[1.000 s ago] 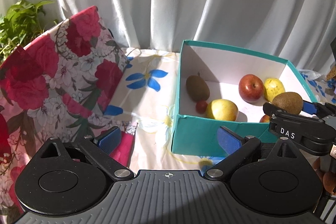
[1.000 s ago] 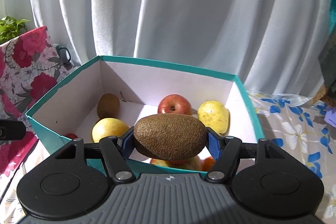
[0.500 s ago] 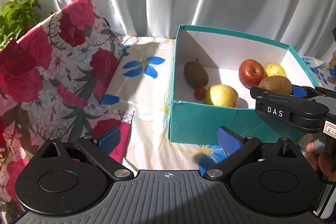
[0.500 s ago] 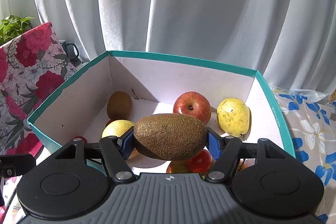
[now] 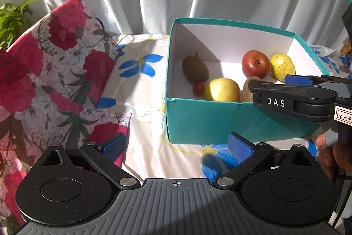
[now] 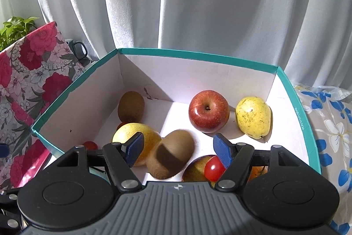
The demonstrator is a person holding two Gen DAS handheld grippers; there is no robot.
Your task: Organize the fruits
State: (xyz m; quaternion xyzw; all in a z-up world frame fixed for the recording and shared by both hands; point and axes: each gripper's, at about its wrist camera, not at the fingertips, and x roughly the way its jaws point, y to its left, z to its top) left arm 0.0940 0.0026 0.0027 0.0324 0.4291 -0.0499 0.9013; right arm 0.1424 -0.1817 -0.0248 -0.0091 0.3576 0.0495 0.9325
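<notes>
Holding apples, pears and kiwis, teal box (image 6: 294,100) sits under opening, empty right-gripper fingers (image 6: 222,150).

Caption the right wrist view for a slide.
Right gripper opening above the teal box, released kiwi lying among apples, pears and tomatoes.

A blurred brown kiwi (image 6: 170,153) lies in the teal box (image 6: 72,89) beside a yellow pear (image 6: 136,140), near a red apple (image 6: 208,111).

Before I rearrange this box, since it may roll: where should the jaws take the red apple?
Grip the red apple across its widest middle, coming from above. It sits upright, stem dimple up, with clear floor on both sides before the yellow pear.
</notes>
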